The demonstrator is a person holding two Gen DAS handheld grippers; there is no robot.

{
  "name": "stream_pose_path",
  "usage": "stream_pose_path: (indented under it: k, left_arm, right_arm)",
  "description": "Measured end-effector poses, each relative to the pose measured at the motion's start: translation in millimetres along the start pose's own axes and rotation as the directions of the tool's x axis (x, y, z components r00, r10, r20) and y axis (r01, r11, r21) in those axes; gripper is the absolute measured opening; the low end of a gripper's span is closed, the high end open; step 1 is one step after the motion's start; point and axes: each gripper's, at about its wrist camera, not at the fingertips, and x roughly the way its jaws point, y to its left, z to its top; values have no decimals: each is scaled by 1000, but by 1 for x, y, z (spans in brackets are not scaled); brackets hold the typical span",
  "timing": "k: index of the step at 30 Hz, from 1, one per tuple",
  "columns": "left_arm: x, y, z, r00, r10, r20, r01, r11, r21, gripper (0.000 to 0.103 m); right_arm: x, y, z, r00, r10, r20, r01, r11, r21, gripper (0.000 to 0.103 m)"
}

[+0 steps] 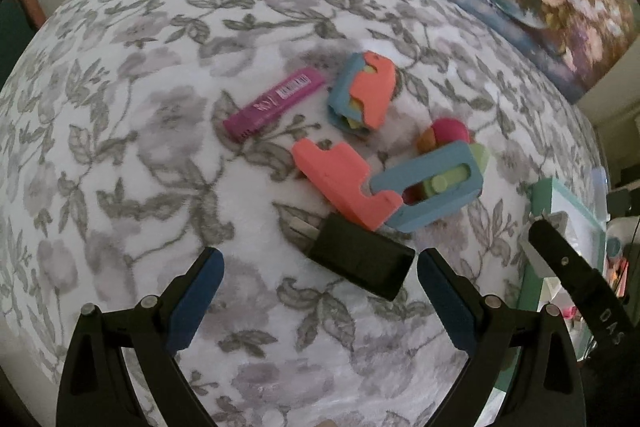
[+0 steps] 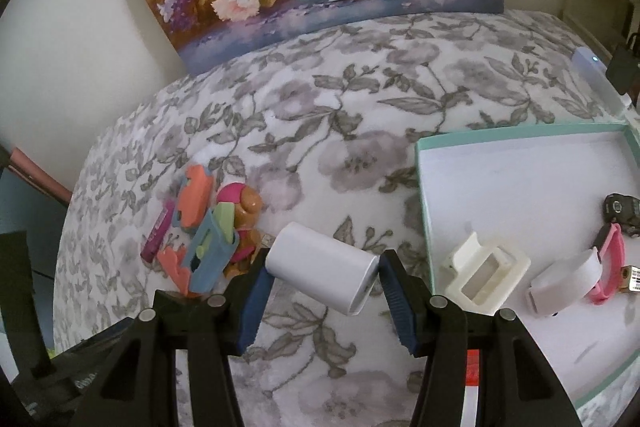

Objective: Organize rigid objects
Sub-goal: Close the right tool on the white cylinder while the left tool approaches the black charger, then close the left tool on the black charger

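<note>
White charger block [image 2: 324, 267], held crosswise in the right tool [image 2: 325, 273]: the block's long axis runs from one blue pad [image 2: 256, 301] to the other, tilted so that its socketed end sits lower, against the pad on the tray side, and both pads press on its ends, the jaws part-spread to the block's length. The block hangs clear above the floral bedspread [image 2: 360, 131], which serves as the work surface. The relation that governs the coming move is lateral: the teal-rimmed tray [image 2: 420, 187] lies just beyond the tray-side pad, to the tool's right in this view, its near corner beside the block's lower end. Inside the tray, outward from that rim, lie a white clip-shaped frame [image 2: 486, 277], a white band [image 2: 566, 279], a pink strap [image 2: 610, 257] and a dark key fob [image 2: 622, 209]; bare tray floor shows ahead of the frame. On the tool's opposite side rests the pile of coloured foam puzzle pieces [image 2: 200, 227] with a small toy figure [image 2: 244, 203]. The left tool [image 1: 320, 291] stands spread and empty, pointing steeply down, with a black adapter [image 1: 362, 261] lying between its fingertips on the bedspread, its long axis oblique to the jaws; a magenta lead case [image 1: 274, 103] lies farther ahead.
</note>
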Motion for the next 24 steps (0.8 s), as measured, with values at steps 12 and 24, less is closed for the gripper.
stream_pose_path:
  k: [12, 24]
  left_arm:
    - [19, -18, 2, 999, 16, 30, -17, 999, 35, 97]
    - [27, -27, 1, 997, 65, 36, -67, 996, 65, 87]
  right_arm:
    - [9, -6, -3, 999, -12, -35, 12, 1000, 6, 57]
    - [11, -7, -4, 999, -14, -51, 15, 1000, 11, 57]
